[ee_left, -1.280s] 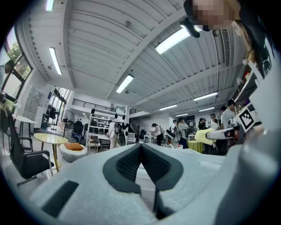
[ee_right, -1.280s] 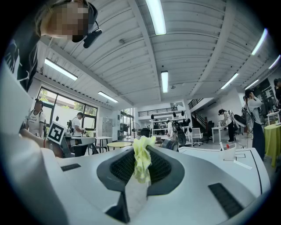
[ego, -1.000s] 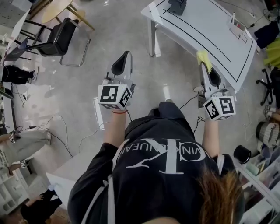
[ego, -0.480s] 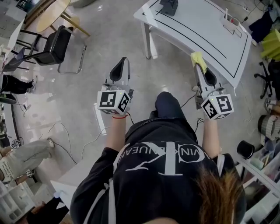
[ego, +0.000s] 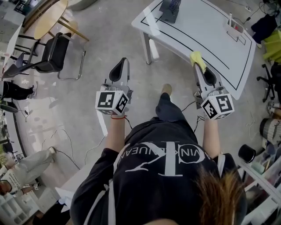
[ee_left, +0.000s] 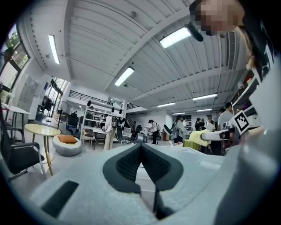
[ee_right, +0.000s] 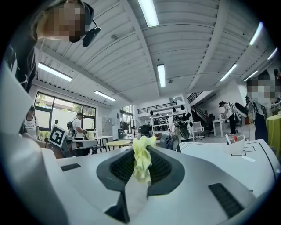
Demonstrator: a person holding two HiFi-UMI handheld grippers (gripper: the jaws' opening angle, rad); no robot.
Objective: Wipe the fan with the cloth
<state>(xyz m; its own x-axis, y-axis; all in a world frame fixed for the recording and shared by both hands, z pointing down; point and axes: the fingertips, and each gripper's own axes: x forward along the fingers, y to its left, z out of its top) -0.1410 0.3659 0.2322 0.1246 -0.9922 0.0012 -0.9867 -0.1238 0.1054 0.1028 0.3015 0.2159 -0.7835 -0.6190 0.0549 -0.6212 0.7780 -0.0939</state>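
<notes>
Head view, looking steeply down: I'm holding both grippers level out in front of me, w/ grey floor underneath. My right gripper (ego: 197,67) is clamping a small yellow-green cloth (ego: 196,57). Its jaws are closed on the fabric, and a crumpled tuft is sticking out past the tips. My left gripper (ego: 124,62) is holding nothing, and its dark pads are pressing flat together.

The fan (ego: 169,9), a dark grilled unit, is sitting near the corner of a white table (ego: 206,41) marked w/ black lines. It's well apart from both grippers. The cloth is hanging just over the table's near edge.

Step in hand, as I'm judging it: getting the cloth to the fan. The wipe isn't begun yet. To do it well, I'm planning to:
- keep the pinch tight so the tuft isn't slipping out;
- lead w/ the free tuft, not the hard jaw tips;
- come at the grille level and stroke lightly, since a small fan is prob. going to slide;
- open the left jaws to steady the housing if needed.

Hard to make out:
- The fan is getting cut off by the top edge of the head view.
- In the right gripper view it's showing small, just beside the cloth.
- I can't tell if it's running or plugged in.
- How much cloth is sitting between the pads is hidden.
- A small item at the table's far side is too tiny to name.
</notes>
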